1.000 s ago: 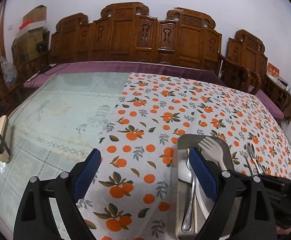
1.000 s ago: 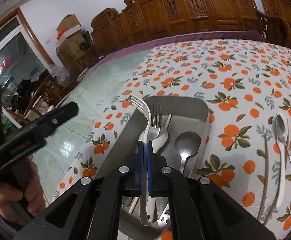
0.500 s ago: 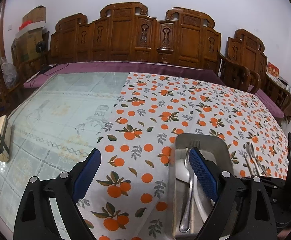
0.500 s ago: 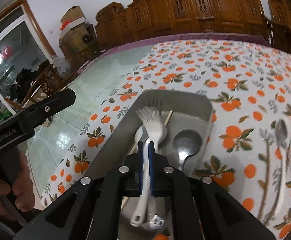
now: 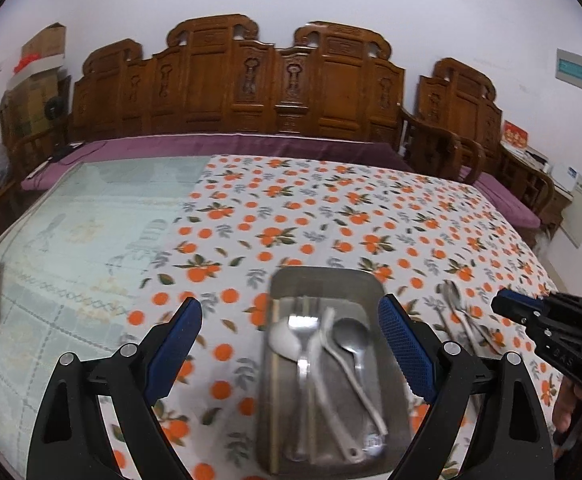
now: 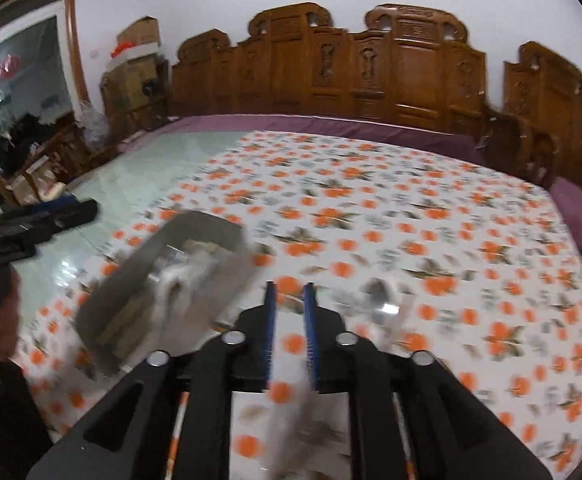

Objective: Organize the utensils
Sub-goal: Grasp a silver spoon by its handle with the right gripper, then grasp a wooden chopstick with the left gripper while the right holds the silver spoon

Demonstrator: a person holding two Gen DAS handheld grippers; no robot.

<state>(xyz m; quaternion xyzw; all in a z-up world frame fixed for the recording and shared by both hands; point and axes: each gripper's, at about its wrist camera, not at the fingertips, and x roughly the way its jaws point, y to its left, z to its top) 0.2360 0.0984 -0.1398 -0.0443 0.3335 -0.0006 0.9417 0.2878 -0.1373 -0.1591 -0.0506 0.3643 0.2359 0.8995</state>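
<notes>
Home living room, carved wooden bench, orange-print tablecloth, stacked boxes

Left gripper wide; right gripper opening — seemingly empty.

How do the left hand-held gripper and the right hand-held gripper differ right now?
The left hand-held gripper stands wide open above the metal tray; the right hand-held gripper shows only a narrow gap, its jaws opening. The left frames the tray's utensils; the right sits off to the tray's right over the orange-print tablecloth. Both have blue pads, and neither holds anything.
</notes>
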